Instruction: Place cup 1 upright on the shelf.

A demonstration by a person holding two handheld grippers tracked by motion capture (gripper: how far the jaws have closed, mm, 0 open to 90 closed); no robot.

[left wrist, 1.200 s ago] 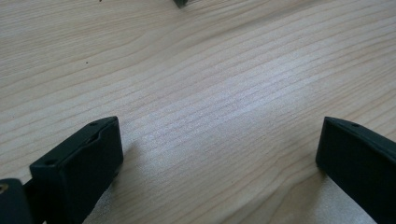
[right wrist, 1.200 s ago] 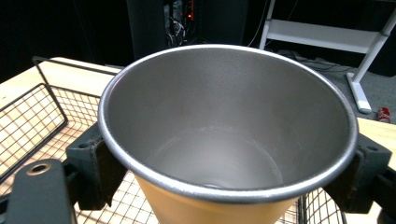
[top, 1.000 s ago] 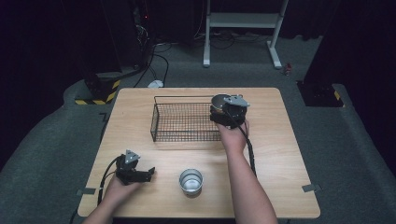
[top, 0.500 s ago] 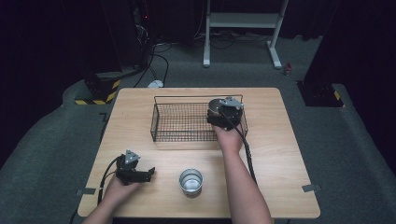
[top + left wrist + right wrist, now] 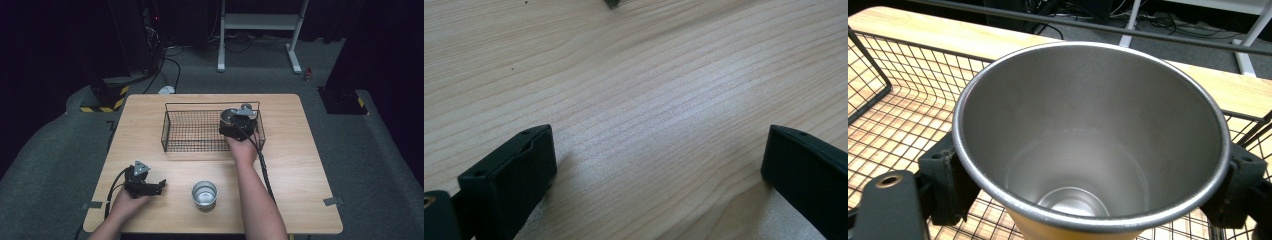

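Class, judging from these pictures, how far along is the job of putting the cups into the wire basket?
Done: nothing lies in the wire basket yet. In hand: the right gripper clamps a steel cup over the basket's right end. Left: a second cup stands on the table; the left gripper rests open beside it.

Dim room, grey carpet floor [image 5: 380,165], white metal stand [image 5: 260,22] — dark walls

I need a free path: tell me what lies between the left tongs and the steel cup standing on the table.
Nothing: in the high view, only bare light wooden table separates the open left tongs from the round steel cup.
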